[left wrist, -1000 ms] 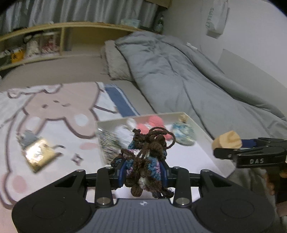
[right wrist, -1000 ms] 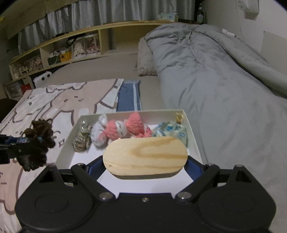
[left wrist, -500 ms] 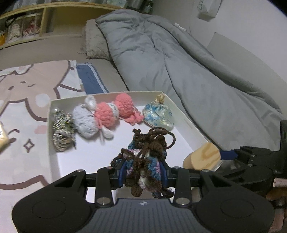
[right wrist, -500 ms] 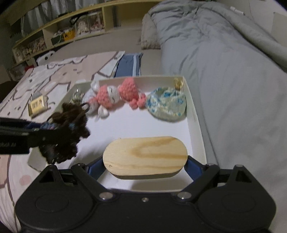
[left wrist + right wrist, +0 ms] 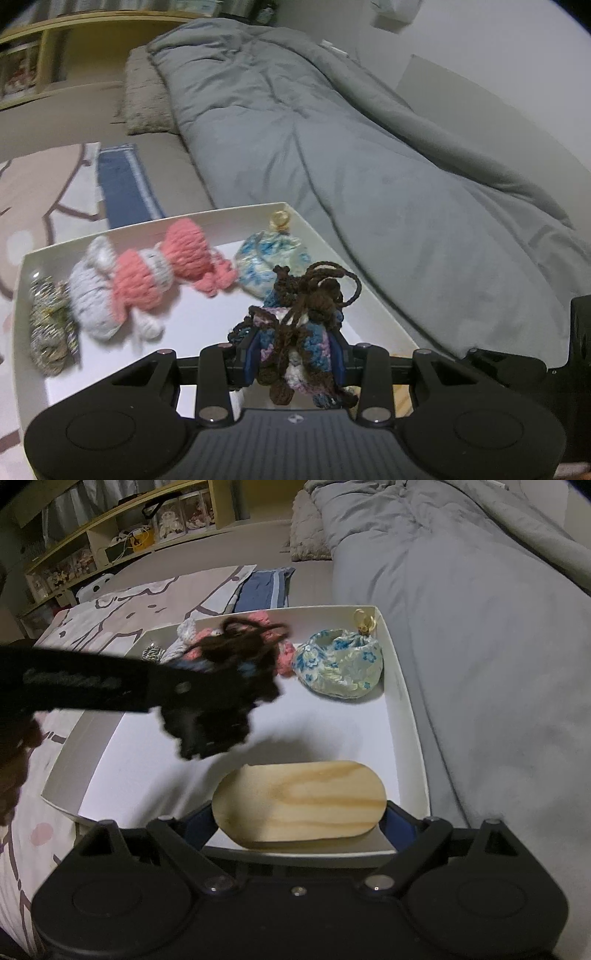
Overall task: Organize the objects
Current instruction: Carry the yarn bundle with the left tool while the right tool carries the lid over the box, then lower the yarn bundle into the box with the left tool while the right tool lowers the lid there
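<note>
My left gripper (image 5: pixel 295 350) is shut on a brown and blue crochet toy (image 5: pixel 303 317) and holds it above the middle of the white box (image 5: pixel 22 295). In the right wrist view the toy (image 5: pixel 225 686) hangs over the box floor (image 5: pixel 332 731). My right gripper (image 5: pixel 299 812) is shut on an oval wooden piece (image 5: pixel 299 797) at the box's near right corner. Inside lie a pink and white crochet toy (image 5: pixel 147 273), a blue floral pouch (image 5: pixel 340 664) and a striped knitted item (image 5: pixel 48 332).
The box sits on a bed with a cartoon-print blanket (image 5: pixel 122 609) at the left. A grey duvet (image 5: pixel 480 627) lies along the right. Wooden shelves (image 5: pixel 110 542) with items stand behind. A blue cloth (image 5: pixel 266 587) lies beyond the box.
My left gripper has moved right with the crochet toy, from beside the box to above its middle. My right gripper has come down closer with the wooden piece over the box's near edge.
</note>
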Demonstrator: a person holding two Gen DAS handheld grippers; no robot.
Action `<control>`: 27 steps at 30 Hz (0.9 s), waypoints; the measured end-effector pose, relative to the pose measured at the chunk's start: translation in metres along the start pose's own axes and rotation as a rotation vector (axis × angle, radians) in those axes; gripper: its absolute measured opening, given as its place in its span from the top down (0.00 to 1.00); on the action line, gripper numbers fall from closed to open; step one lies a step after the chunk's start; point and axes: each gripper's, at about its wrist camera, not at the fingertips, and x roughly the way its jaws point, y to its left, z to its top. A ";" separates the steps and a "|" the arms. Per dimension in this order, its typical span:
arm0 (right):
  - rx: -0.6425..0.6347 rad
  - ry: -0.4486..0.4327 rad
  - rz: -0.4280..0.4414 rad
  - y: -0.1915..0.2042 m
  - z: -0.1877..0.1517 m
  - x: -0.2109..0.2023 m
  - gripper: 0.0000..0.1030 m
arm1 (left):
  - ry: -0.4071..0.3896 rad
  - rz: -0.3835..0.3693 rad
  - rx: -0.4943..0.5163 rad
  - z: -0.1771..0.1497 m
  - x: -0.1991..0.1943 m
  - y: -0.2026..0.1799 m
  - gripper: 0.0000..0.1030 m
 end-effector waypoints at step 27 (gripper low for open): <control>0.040 0.012 -0.065 0.002 0.006 -0.016 0.05 | 0.066 0.044 0.007 -0.004 -0.005 0.008 0.42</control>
